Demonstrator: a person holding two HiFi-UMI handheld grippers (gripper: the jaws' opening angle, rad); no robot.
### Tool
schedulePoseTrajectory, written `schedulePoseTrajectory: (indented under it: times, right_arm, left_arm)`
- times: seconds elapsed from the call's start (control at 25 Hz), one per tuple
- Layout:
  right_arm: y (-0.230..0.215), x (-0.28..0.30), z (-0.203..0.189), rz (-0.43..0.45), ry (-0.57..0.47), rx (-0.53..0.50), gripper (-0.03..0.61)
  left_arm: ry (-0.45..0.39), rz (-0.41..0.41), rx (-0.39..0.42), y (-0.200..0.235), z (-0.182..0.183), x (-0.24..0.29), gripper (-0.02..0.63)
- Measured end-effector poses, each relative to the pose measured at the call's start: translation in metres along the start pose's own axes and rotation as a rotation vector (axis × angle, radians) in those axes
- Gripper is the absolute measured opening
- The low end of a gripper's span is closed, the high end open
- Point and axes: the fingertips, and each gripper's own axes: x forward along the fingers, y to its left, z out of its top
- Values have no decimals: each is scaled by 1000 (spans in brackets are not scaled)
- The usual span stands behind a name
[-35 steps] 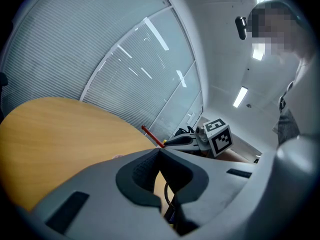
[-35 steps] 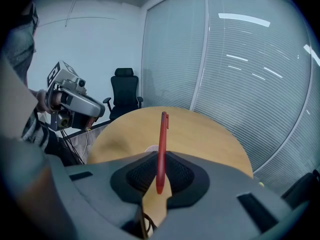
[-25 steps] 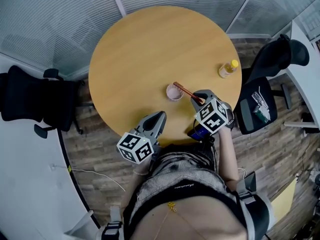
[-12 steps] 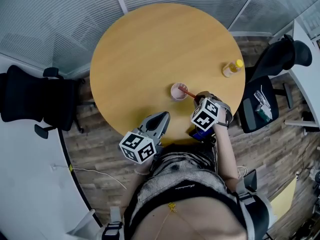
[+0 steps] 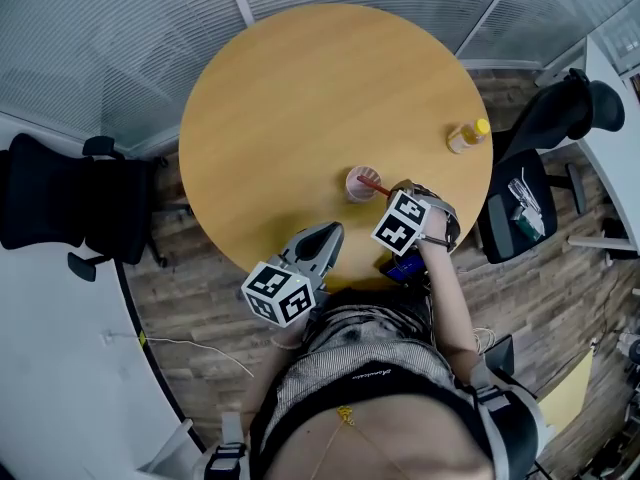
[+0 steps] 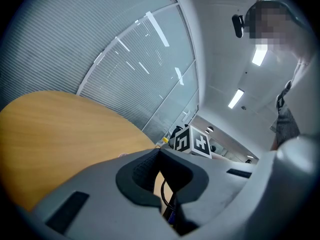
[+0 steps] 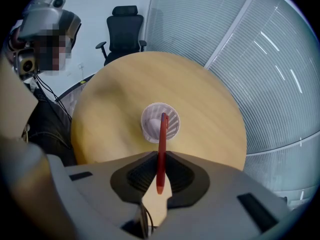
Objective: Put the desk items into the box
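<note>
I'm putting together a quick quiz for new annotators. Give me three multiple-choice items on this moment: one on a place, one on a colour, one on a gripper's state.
1. Where does the yellow-capped bottle stand?
A) by the table's edge, on the person's right
B) at the table's centre
C) by the table's edge, on the person's left

2. What colour is the pen?
A) blue
B) red
C) green

3. How is the right gripper?
A) open and empty
B) shut on the pen
C) shut on the bottle

Answers: 1 A, the head view shows it beside the right rim; 2 B, its shaft is red; 3 B, both pads press on the pen's shaft.
</note>
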Motion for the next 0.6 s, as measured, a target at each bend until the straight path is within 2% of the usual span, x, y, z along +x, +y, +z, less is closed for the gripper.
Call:
schedulePoseTrajectory:
  times: [0.4,0.6]
  right_arm:
    - [7,10,7,29,69,-19,61]
    - [8,10,19,46,46,-22,61]
  left_arm:
    - [-8,2,-18,10,3,-5,2]
    - [-7,-5,-18,10,5,-2,2]
